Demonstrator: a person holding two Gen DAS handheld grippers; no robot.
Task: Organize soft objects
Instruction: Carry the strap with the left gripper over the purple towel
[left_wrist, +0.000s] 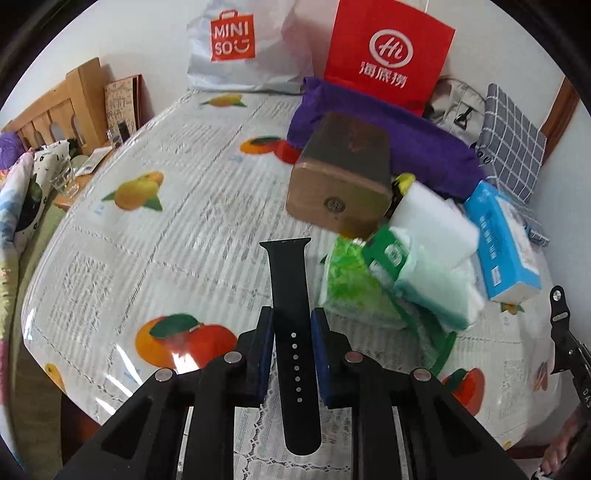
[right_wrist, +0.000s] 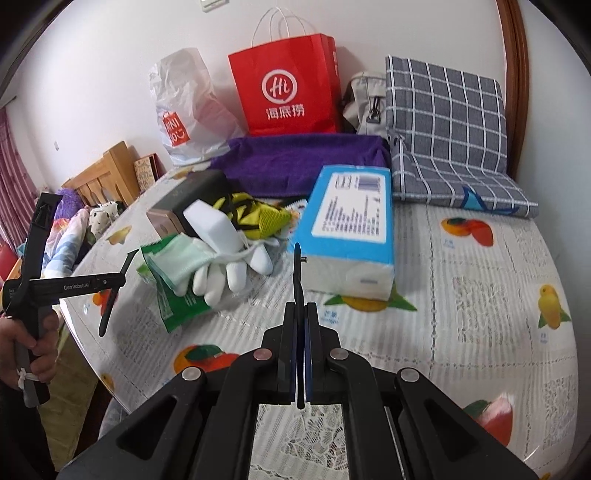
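Evidently each gripper clamps one watch-strap half: left gripper (left_wrist: 292, 325) pinches the holed strap (left_wrist: 293, 295) flat-on at lower centre; right gripper (right_wrist: 301, 325) is squeezed tight on the buckle strap (right_wrist: 298, 273) edgewise, probably for joining them.

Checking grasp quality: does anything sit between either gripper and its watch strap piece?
Nothing visible does. The left gripper pinches the holed strap piece directly between its pads. The right gripper is shut on the pin-end strap piece, seen edge-on. The white gloves lie further ahead, clear of both.
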